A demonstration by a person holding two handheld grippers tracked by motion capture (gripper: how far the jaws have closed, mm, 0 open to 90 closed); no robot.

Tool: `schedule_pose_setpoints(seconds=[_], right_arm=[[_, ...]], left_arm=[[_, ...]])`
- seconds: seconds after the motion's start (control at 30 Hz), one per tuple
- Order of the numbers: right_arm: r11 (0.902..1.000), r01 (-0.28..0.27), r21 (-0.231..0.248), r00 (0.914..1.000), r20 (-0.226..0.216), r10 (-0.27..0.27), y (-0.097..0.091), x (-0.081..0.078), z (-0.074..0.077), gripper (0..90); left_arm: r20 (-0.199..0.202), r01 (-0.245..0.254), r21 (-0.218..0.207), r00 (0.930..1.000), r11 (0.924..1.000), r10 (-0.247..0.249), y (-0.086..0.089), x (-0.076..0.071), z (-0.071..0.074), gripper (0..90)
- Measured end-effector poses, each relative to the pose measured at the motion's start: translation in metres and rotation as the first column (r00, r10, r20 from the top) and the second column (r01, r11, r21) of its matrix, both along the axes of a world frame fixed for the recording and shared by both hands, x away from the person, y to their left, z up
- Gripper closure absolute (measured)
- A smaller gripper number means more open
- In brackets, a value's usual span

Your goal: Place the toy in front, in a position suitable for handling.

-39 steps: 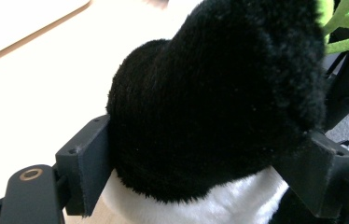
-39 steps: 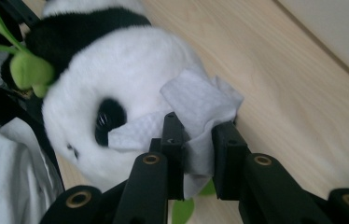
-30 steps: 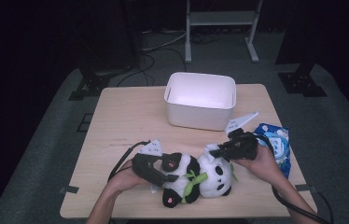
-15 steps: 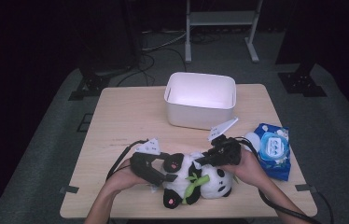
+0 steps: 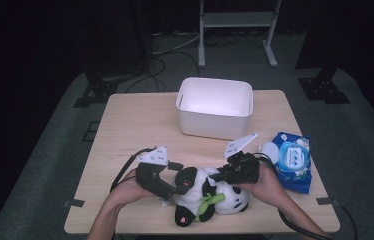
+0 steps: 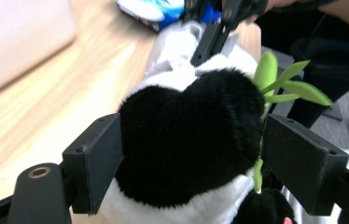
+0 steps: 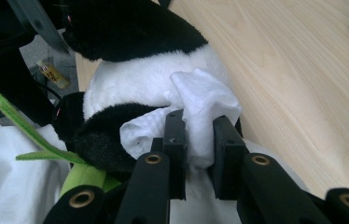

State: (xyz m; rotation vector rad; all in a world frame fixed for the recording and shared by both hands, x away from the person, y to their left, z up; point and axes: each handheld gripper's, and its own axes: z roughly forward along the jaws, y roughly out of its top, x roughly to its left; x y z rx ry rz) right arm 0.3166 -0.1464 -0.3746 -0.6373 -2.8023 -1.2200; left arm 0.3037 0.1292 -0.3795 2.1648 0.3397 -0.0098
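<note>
The right gripper has its jaws pinched nearly together on a crumpled white wet wipe, and the wad is pressed against the white fur of the plush panda. The left gripper holds its jaws wide around one of the panda's black limbs; its jaws have just been closing a little, and both pads lie against the fur, so it appears to be steadying the toy.

The step in hand looks like wiping the panda clean: one gripper pins it, the other rubs it with the wipe. The next move probably calls for dragging the wipe across the fur while keeping the pinch tight, so the cloth does not slip out, and keeping the hold firm enough that the toy does not slide.

In the high view, the panda lies at the near edge of the wooden table, between the two hands. A blue pack of wet wipes lies just to its right, and a white bin stands behind, well apart.
</note>
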Motion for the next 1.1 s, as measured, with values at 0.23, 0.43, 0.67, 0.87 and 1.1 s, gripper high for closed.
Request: schedule_pose_setpoints(seconds=[0.23,0.43,0.67,0.87,1.1], right_arm=[[1.0,0.006,0.004,0.9999,-0.008,-0.006,-0.001,0.002,0.0,77.7],[0.9992,0.038,-0.01,0.999,-0.025,-0.038,-0.003,0.022,0.004,77.8],[0.9944,0.106,-0.002,0.9923,-0.065,-0.106,-0.011,0.059,0.003,78.5],[0.9863,0.155,0.056,0.9847,-0.089,-0.15,-0.016,0.084,0.008,78.7],[0.9922,0.118,0.04,0.9891,-0.093,-0.114,-0.005,0.079,0.0,78.9]], left_arm=[[0.047,-0.034,0.019,0.9984,0.9993,0.033,-0.006,0.004,-0.003,32.4],[0.051,-0.094,0.026,0.9944,0.9952,0.093,-0.011,0.027,0.003,50.3],[0.058,-0.117,0.062,0.9919,0.9913,0.113,-0.027,0.07,0.018,54.8],[0.105,-0.154,0.075,0.9837,0.9852,0.146,-0.027,0.09,0.032,55.1],[0.017,-0.138,0.072,0.9904,0.9879,0.137,-0.011,0.084,0.017,42.5]])
